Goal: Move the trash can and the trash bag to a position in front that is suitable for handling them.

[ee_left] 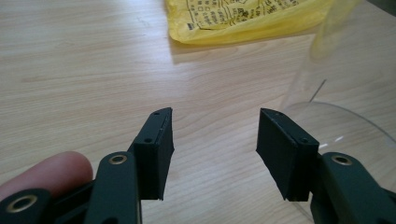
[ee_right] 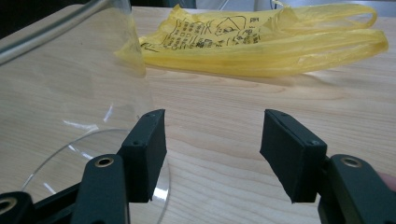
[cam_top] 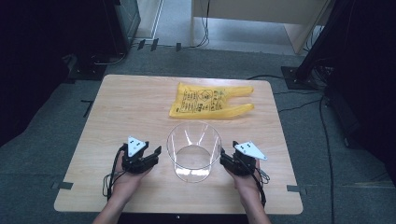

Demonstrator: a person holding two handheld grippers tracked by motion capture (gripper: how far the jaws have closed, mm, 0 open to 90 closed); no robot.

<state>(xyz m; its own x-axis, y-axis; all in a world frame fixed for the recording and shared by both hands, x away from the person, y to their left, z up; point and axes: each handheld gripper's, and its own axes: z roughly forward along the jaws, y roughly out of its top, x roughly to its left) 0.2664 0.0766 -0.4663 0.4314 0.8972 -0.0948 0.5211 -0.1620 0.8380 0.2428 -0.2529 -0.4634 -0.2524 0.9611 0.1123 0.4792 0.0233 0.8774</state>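
Note:
A clear plastic bin [cam_top: 194, 150] stands upright near the front middle of the wooden table [cam_top: 116, 102]. Behind it lies a flat yellow plastic bag [cam_top: 208, 101] with black print. My left gripper [cam_top: 152, 154] rests on the table just left of the bin, jaws open and empty. On the bin's right side sits my right gripper [cam_top: 226, 156], also open and empty. In the left gripper view the bin wall [ee_left: 345, 79] rises at the right and the bag [ee_left: 243, 18] lies ahead. In the right gripper view the bin [ee_right: 70, 79] is at the left, with the bag [ee_right: 261, 42] beyond.
The table stands on grey carpet. Cables [cam_top: 299, 93] run over the floor at the right, and dark stands [cam_top: 317, 51] and furniture ring the table. Bare tabletop lies to the left of the bag and bin.

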